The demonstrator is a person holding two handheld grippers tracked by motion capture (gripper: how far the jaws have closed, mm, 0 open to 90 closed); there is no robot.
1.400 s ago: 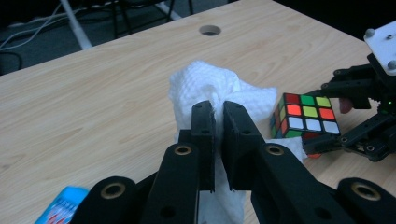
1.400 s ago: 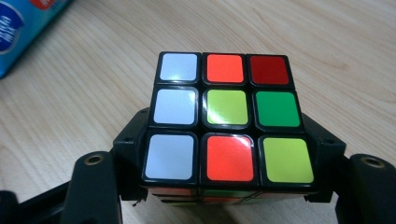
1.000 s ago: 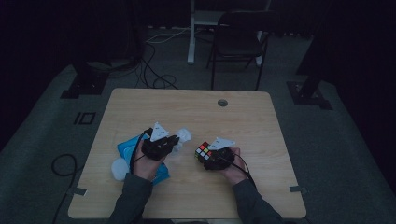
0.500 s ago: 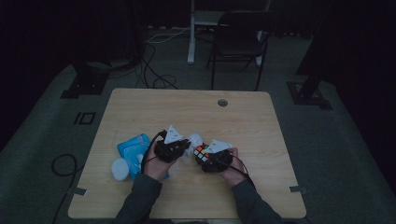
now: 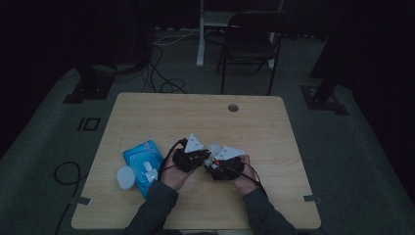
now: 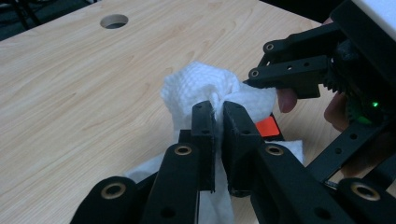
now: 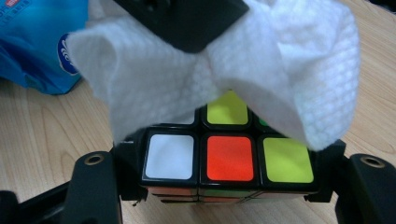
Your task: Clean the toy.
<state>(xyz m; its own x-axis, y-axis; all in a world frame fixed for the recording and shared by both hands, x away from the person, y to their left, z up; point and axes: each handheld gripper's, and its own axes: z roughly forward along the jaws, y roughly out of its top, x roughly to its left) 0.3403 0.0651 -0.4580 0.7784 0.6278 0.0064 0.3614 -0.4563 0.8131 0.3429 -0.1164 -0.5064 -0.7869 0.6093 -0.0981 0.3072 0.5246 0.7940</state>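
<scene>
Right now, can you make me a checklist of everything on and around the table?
Surface: wooden table with a round hole near the far edge.
Job's things: a white wipe lies over the top of a colour cube.
Clutter: blue wipe pack, lid open, and a white cap beside it, both left of the hands.
Grippers: left gripper shut on the wipe; right gripper shut on the cube, a jaw at each side.
Cables: black cables on the floor beyond the table; another cable on the floor at its left.
Surroundings: dark room, black chair, grey floor.
</scene>
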